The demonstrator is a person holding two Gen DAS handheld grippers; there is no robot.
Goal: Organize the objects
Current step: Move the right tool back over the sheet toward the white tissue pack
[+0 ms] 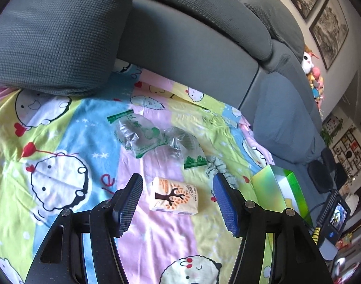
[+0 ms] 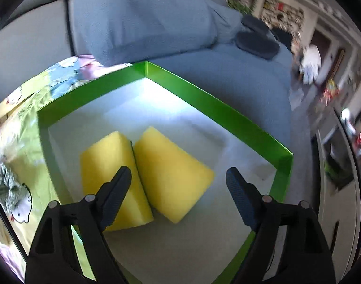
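A small tissue pack (image 1: 174,196) with a tree print lies on the cartoon blanket (image 1: 62,123). My left gripper (image 1: 177,176) is open just over it, one finger on each side and neither pad touching the pack. Beyond it lie two crumpled clear plastic bags (image 1: 140,137) (image 1: 187,146) with green print, and a grey-green crumpled cloth (image 1: 218,168). The green-rimmed box (image 1: 282,189) stands at the right. My right gripper (image 2: 178,169) hangs open above that box (image 2: 204,101). Two yellow sponges (image 2: 104,163) (image 2: 173,172) lie side by side on its white floor.
A grey cushion (image 1: 52,37) lies on the blanket's far left against the sofa back (image 1: 192,47). A grey seat cushion (image 2: 145,19) sits behind the box. Plush toys (image 1: 315,78) and a small screen device (image 1: 336,215) are at the right.
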